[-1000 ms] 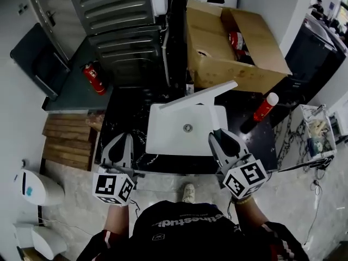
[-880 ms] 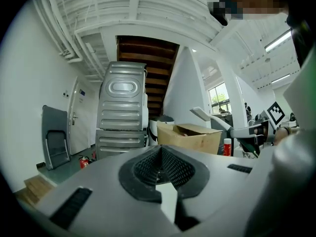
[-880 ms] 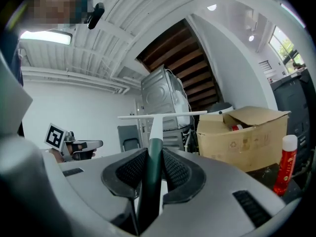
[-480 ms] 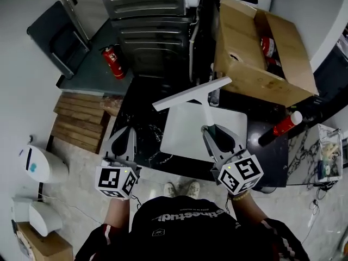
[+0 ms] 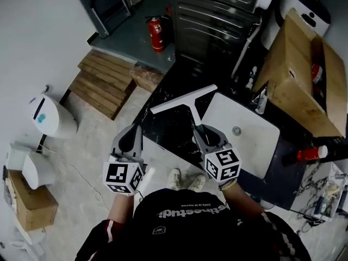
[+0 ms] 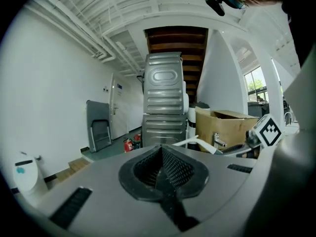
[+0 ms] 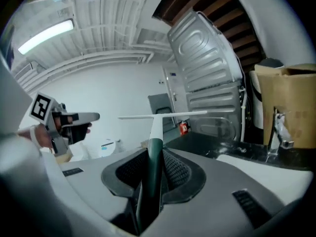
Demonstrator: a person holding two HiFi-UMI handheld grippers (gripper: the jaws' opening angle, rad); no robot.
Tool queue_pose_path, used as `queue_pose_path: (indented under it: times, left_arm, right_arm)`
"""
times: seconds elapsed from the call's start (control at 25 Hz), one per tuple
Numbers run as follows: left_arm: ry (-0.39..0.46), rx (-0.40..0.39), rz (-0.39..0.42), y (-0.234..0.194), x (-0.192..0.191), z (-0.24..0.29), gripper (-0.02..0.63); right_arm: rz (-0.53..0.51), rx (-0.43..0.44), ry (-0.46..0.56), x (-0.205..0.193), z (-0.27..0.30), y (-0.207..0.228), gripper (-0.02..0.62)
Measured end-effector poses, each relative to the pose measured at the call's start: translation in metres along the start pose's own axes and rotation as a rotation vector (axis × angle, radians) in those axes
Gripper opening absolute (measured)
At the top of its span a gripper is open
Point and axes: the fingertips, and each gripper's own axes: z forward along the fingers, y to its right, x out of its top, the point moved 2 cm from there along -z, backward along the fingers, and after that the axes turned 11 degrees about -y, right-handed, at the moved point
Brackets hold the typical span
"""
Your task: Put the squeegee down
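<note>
**Squeegee clamped in the right gripper, held above the counter**

The right gripper point(image 5: 204, 134) has its 2 jaws pressed on the dark green handle of the squeegee point(image 5: 187, 98). In the right gripper view the handle runs up between the ribbed pads of that gripper point(image 7: 150, 162). It turns white further out and ends in the long white blade of the squeegee point(image 7: 154, 132), set crosswise ahead of the jaws. The squeegee touches no surface; it hangs over the near part of the black counter point(image 5: 168, 126), ahead of the right gripper.

The left gripper point(image 5: 132, 137) is beside the right one, on its left and apart from it. Its jaws point(image 6: 162, 157) meet with nothing between them. It hangs over the pale floor, just off the counter's edge.

A white sink point(image 5: 244, 140) lies to the right of the right gripper, with a cardboard box point(image 5: 296, 80) beyond it. A red fire extinguisher point(image 5: 156, 26) stands far ahead of both grippers, beside a ribbed metal cabinet point(image 5: 217, 4). Wooden planks point(image 5: 106, 80) lie ahead and to the left of the left gripper.
</note>
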Motion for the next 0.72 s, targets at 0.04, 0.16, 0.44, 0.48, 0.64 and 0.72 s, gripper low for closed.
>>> queue_pose_path:
  times: [0.04,0.16,0.44,0.48,0.64,0.72]
  left_arm:
    - [-0.01,0.019,-0.009,-0.011,-0.007,-0.006,0.012]
    - [-0.041,0.071,-0.031,-0.038,-0.026,-0.024,0.012]
    - [-0.082,0.136,-0.075,-0.074,-0.049,-0.045,0.012]
    - [-0.084,0.138,-0.077,-0.077,-0.049,-0.045,0.012]
    - [-0.084,0.125,-0.087,-0.08,-0.047,-0.044,0.012]
    - [-0.075,0.116,-0.078,-0.078,-0.041,-0.041,0.012]
  right_arm:
    - [-0.007,0.003,-0.041,-0.01,0.018,-0.005,0.123]
    - [-0.016,0.0,-0.146,-0.039,0.064,-0.014,0.123]
    - [-0.052,-0.063,-0.304,-0.085,0.118,-0.009,0.124]
    - [-0.056,-0.075,-0.318,-0.089,0.121,-0.006,0.124]
    - [-0.05,-0.087,-0.341,-0.099,0.128,0.001,0.137]
    - [-0.052,-0.069,-0.321,-0.094,0.127,0.001,0.156]
